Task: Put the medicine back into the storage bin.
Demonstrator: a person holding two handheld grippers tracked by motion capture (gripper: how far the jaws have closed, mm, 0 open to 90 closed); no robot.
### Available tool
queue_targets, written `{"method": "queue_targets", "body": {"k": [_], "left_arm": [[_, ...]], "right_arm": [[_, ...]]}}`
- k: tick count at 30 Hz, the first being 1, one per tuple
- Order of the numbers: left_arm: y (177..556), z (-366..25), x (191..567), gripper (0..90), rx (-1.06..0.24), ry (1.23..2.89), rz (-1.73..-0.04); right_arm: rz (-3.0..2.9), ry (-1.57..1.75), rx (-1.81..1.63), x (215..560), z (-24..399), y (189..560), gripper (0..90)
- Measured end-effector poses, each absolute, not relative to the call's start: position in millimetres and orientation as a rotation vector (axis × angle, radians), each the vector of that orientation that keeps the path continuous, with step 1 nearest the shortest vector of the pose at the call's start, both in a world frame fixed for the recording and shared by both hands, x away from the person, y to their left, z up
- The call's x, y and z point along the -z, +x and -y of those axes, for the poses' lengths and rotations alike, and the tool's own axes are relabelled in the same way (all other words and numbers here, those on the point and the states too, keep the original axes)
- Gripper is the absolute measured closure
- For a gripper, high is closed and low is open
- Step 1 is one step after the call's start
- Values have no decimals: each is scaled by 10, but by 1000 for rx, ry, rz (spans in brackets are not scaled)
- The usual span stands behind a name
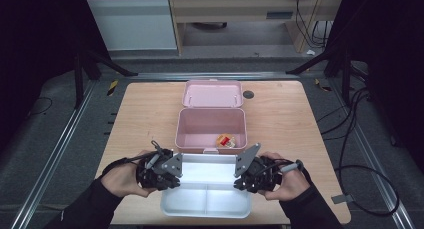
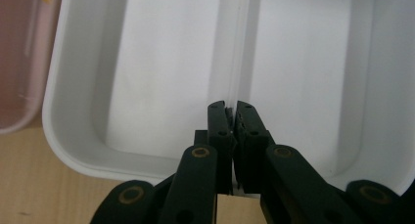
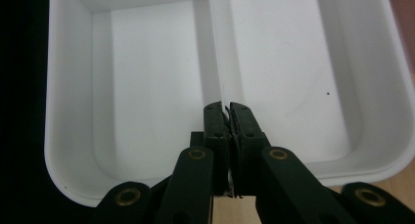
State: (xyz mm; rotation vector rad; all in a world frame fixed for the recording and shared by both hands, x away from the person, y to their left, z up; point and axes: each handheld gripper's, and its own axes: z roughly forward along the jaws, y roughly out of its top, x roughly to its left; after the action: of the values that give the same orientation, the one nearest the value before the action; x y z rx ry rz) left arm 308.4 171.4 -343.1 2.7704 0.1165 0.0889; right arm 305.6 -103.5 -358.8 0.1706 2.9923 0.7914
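Left gripper view: left gripper (image 2: pixel 231 114) had its jaws clamped tight on the near wall of the white tray (image 2: pixel 73 150), right where the centre divider (image 2: pixel 234 43) met that wall.
Right gripper view: right gripper (image 3: pixel 226 115) the same, jaws pinched on the tray's opposite wall (image 3: pixel 68 185) at the other divider end.
High view: left gripper (image 1: pixel 172 176) and right gripper (image 1: pixel 243 176) sat on opposite short sides of the white tray (image 1: pixel 205 209), hands symmetric.
Tray location: near edge of the table (image 1: pixel 280 114), just in front of the pink box (image 1: pixel 210 134), near rim overhanging the edge slightly. Two compartments, both looked empty.
Pink box: lid (image 1: pixel 212 93) open and laid back; small red-yellow item (image 1: pixel 226 140) in its front right corner.
Step, my read: two-handed lift of the tray, probably to seat it in the pink box.
Doing it well: keep both hands level, thin-wall pinches will let it pivot or slip if one side leads. No twisting, no pulling apart. Clear the box's front rim before moving forward, then lower square.
Risk: the item in the box could stop the tray seating flat.
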Motion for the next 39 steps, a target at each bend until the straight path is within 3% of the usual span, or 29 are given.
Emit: {"method": "queue_targets", "body": {"k": [18,39], "left_arm": [[3883,-1661,2987,861,-158,2742,-137],[4745,-1669,3171,855,-138,2751,-156]], "right_arm": [[-2896,193,-802,3107,1133,3753,868],[-2845,178,-813,3180,1126,4554,868]]}}
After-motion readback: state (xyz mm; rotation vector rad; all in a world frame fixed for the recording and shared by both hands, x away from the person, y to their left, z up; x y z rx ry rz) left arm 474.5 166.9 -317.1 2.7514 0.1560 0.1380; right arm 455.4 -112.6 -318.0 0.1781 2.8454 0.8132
